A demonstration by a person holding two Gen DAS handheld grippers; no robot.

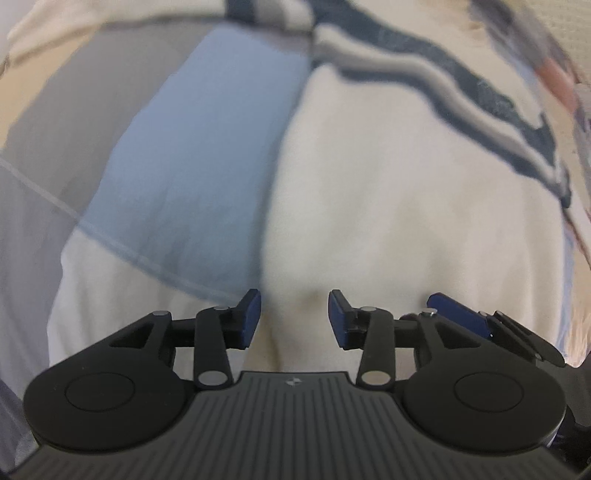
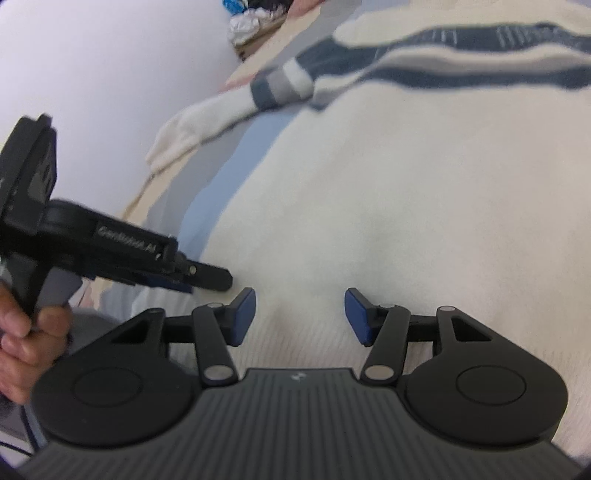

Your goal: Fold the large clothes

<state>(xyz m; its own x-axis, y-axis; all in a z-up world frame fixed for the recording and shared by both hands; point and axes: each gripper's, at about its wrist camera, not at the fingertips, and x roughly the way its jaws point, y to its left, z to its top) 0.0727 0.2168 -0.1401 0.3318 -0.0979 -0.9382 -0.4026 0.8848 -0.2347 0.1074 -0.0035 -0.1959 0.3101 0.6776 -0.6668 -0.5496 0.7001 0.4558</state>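
A large cream knit sweater [image 1: 406, 192] with navy and grey stripes [image 1: 461, 77] lies spread flat on a bed. My left gripper [image 1: 294, 319] hovers just above the sweater's near left edge. It is open and nothing is between its blue pads. My right gripper [image 2: 301, 315] is also open and empty, just above the ribbed hem of the sweater [image 2: 406, 192]. The two grippers are close side by side: the left gripper [image 2: 207, 280] shows at the left of the right wrist view, held by a hand [image 2: 26, 332]. One striped sleeve [image 2: 229, 107] lies out to the left.
Under the sweater is a bedsheet with blue [image 1: 192, 155], grey [image 1: 74, 122] and white [image 1: 110, 280] patches. A white surface [image 2: 110, 74] rises at the far left, with some clutter [image 2: 251, 22] behind it.
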